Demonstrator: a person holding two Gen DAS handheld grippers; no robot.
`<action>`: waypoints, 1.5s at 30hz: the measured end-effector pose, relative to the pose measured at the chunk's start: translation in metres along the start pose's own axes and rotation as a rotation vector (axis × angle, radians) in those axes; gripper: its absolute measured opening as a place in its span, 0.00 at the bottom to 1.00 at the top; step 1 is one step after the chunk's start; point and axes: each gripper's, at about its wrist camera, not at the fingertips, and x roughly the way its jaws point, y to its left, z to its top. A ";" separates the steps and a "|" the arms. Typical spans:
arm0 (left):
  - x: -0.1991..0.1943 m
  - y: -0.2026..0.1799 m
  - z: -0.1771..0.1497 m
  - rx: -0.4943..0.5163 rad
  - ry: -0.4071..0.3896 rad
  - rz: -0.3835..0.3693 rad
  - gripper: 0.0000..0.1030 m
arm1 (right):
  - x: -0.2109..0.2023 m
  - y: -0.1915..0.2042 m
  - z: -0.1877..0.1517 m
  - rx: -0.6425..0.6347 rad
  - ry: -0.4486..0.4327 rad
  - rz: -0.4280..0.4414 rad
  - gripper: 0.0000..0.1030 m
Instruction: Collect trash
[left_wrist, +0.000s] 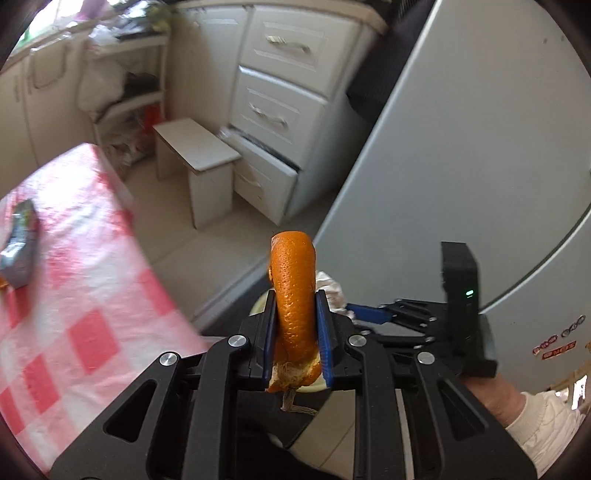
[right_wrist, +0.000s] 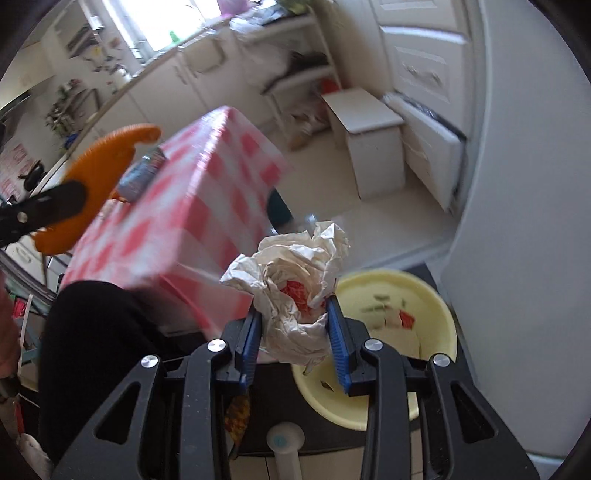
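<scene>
My left gripper (left_wrist: 295, 295) is shut on a curved strip of orange peel (left_wrist: 295, 291), which stands up between the blue pads. The same orange peel (right_wrist: 99, 173) shows at the left of the right wrist view, off the table's edge. My right gripper (right_wrist: 293, 306) is shut on a crumpled white paper wad (right_wrist: 295, 284) with red print, held beside and above a pale yellow bin (right_wrist: 436, 295) on the floor that holds a few scraps. The right gripper (left_wrist: 369, 312) also appears low right in the left wrist view. A crumpled foil wrapper (left_wrist: 20, 247) lies on the pink checked table (left_wrist: 85, 295).
A small white stool (left_wrist: 201, 162) stands on the tiled floor before white drawers (left_wrist: 273, 118), one hanging ajar. A grey fridge door (left_wrist: 461, 166) fills the right side. An open shelf unit (left_wrist: 122, 92) stands at the back. A dark-clothed leg (right_wrist: 96, 332) is low left.
</scene>
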 end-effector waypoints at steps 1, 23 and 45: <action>0.013 -0.007 0.002 0.008 0.030 0.000 0.19 | 0.001 -0.008 -0.003 0.009 0.012 -0.010 0.35; -0.160 0.039 -0.045 -0.069 -0.389 0.539 0.93 | -0.096 0.109 0.033 -0.114 -0.364 -0.035 0.89; -0.332 0.153 -0.162 -0.369 -0.570 0.871 0.93 | -0.133 0.321 0.012 -0.418 -0.521 0.163 0.93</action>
